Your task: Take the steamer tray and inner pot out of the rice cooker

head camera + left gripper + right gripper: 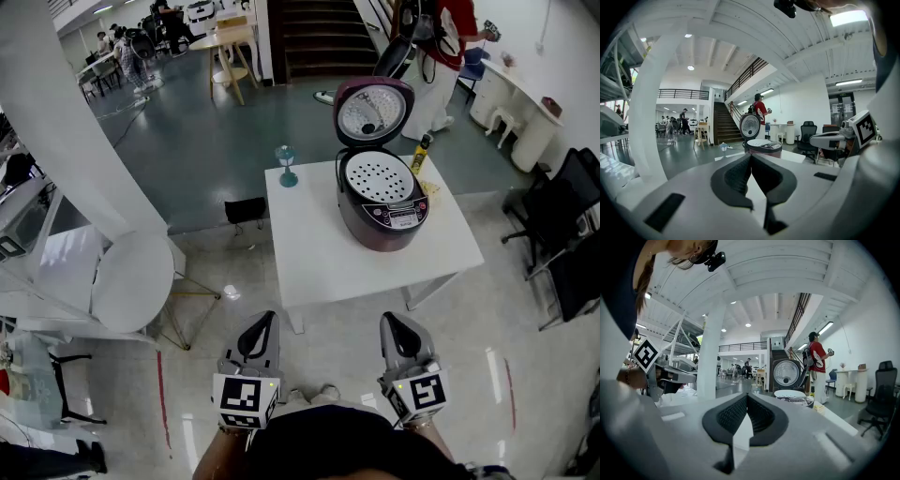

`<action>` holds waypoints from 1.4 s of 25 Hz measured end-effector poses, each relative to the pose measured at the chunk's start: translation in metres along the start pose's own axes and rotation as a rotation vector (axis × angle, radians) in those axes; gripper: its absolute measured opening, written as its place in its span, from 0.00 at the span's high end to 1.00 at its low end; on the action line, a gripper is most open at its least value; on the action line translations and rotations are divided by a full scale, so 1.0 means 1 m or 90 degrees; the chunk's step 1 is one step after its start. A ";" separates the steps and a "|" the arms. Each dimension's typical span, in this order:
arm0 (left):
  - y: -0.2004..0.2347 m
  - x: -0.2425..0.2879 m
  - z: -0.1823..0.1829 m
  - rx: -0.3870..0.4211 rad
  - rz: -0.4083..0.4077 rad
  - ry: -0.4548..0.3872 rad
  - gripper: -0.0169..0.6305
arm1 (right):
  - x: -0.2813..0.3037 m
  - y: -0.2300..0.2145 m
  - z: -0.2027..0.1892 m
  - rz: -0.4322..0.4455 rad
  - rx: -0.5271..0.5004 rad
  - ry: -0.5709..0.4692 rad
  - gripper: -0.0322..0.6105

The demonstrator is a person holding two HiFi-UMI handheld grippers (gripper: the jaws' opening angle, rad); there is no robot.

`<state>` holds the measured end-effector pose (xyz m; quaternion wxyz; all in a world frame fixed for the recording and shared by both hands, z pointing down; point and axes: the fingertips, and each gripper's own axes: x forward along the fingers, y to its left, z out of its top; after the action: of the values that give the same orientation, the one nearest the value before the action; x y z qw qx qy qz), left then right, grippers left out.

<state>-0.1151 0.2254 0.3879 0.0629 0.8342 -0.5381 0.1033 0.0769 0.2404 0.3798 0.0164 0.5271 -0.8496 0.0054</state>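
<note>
Left gripper (265,321) and right gripper (395,322), both closed and empty, hang well short of the open maroon rice cooker (382,214) ahead, right nearer.

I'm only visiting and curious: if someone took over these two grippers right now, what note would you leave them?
Left gripper: shut, empty, short of the table.
Right gripper: the same.
Cooker stands on the table, lid open, steamer tray inside. The pot is not visible; the tray covers the opening.
Done: nothing taken out yet.
Left: lift out the tray, then the pot.
</note>
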 end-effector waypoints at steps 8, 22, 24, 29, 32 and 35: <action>-0.007 -0.005 0.007 0.014 -0.010 -0.016 0.97 | -0.011 0.005 0.000 -0.005 -0.005 0.009 0.94; -0.006 -0.013 -0.003 0.007 -0.015 -0.012 0.97 | -0.018 0.005 -0.004 -0.020 0.007 0.013 0.94; -0.009 -0.014 0.000 0.004 -0.021 -0.025 0.97 | -0.018 0.006 0.003 -0.015 0.014 -0.014 0.94; -0.021 -0.012 0.007 0.003 -0.061 -0.054 0.77 | -0.017 0.004 0.009 -0.010 0.004 -0.037 0.84; -0.038 -0.006 0.012 0.037 -0.106 -0.061 0.49 | -0.015 -0.006 0.006 -0.033 0.012 -0.035 0.56; -0.052 -0.002 0.013 0.036 -0.137 -0.057 0.30 | -0.015 -0.015 0.014 -0.056 0.023 -0.057 0.37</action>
<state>-0.0674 0.2456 0.3754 0.0255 0.8923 -0.4446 0.0737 0.0965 0.2470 0.3657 -0.0311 0.5641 -0.8251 -0.0037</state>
